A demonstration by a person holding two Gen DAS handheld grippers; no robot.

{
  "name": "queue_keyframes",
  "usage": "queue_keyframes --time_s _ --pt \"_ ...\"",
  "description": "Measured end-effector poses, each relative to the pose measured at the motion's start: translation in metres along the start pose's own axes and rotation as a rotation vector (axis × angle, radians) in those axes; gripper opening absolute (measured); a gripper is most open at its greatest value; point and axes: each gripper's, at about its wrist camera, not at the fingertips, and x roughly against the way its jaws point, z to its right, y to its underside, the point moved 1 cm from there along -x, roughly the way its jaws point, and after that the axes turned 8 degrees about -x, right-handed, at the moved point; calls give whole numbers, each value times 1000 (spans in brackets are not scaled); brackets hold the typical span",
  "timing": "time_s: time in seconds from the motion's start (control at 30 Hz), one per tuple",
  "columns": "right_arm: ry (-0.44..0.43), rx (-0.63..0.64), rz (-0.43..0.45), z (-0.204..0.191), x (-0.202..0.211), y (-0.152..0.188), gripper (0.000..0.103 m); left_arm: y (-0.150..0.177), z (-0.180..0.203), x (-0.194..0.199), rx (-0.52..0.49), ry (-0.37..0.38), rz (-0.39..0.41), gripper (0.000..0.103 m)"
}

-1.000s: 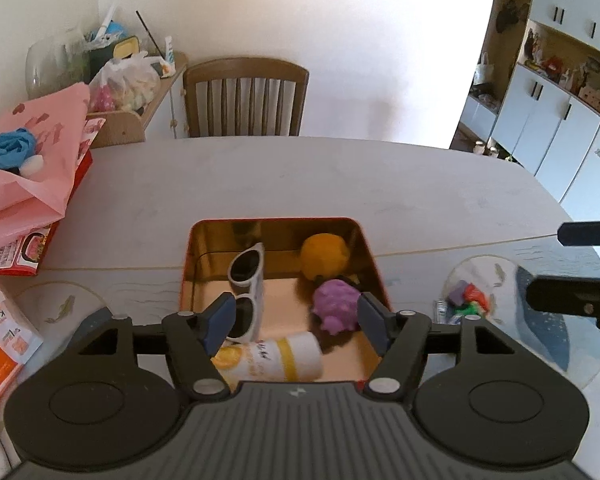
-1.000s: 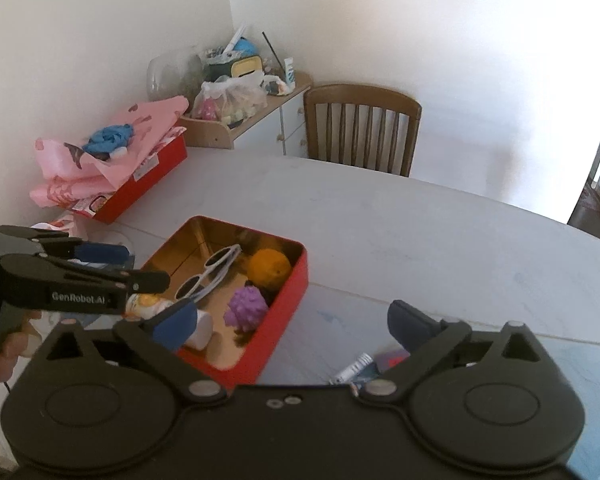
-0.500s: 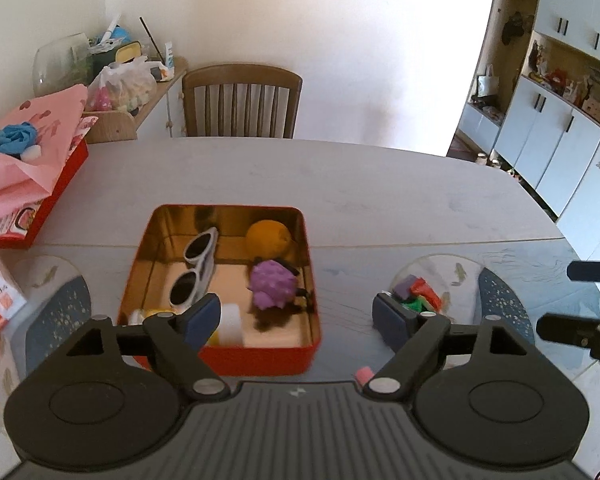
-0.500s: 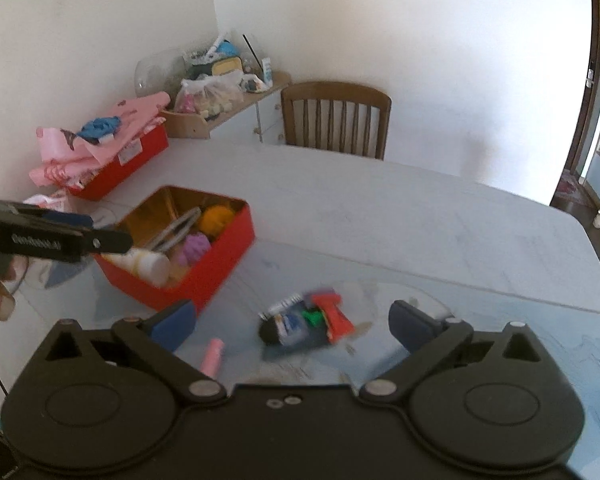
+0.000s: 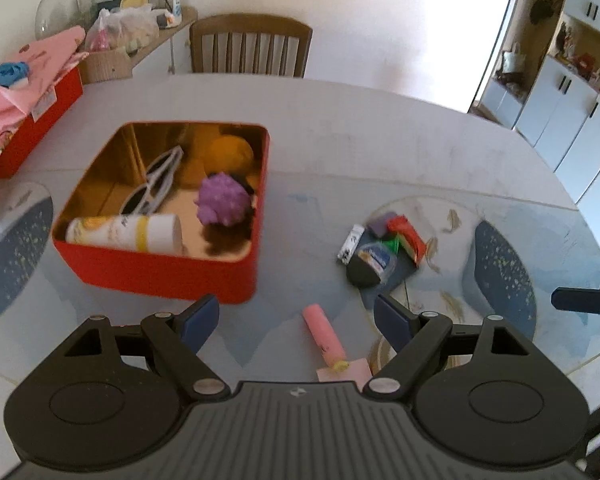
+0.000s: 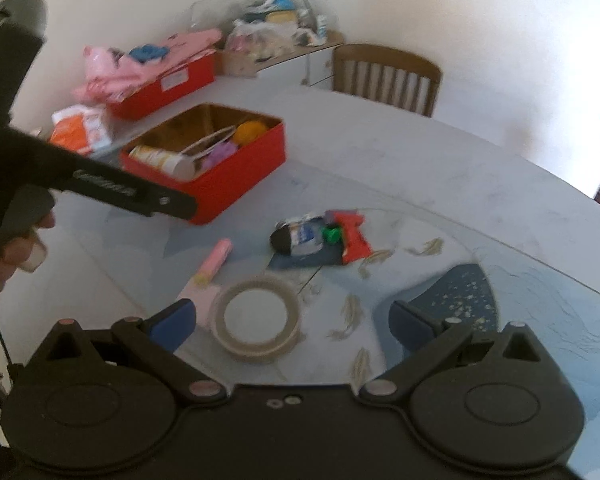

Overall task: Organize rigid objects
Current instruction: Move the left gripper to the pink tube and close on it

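Left wrist: grey table [image 5: 380, 128], wooden chair [image 5: 251, 46] behind

Both the left gripper [image 5: 296, 320] and right gripper [image 6: 292, 322] are matte black plastic with blue-padded fingers [image 5: 198, 318], silver screws at the pivots and round discs on the linkage plates; a ribbed grey body sits between, and white lettering marks the left one's side

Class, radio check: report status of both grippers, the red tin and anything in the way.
Left gripper open, empty, over pink tube. Right gripper open, empty, tape roll between fingers. Red tin part filled. Nothing blocking.
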Motion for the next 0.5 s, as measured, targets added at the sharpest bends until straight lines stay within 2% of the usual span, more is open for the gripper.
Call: queue_keyframes --time_s 0.2,0.5 --pt "-17 87 -40 -6 -21 10 103 8 16 -23 -3 -24 -48 85" --pt "-64 141 -110 -4 -50 17 98 15 21 -53 1 -42 -107 85"
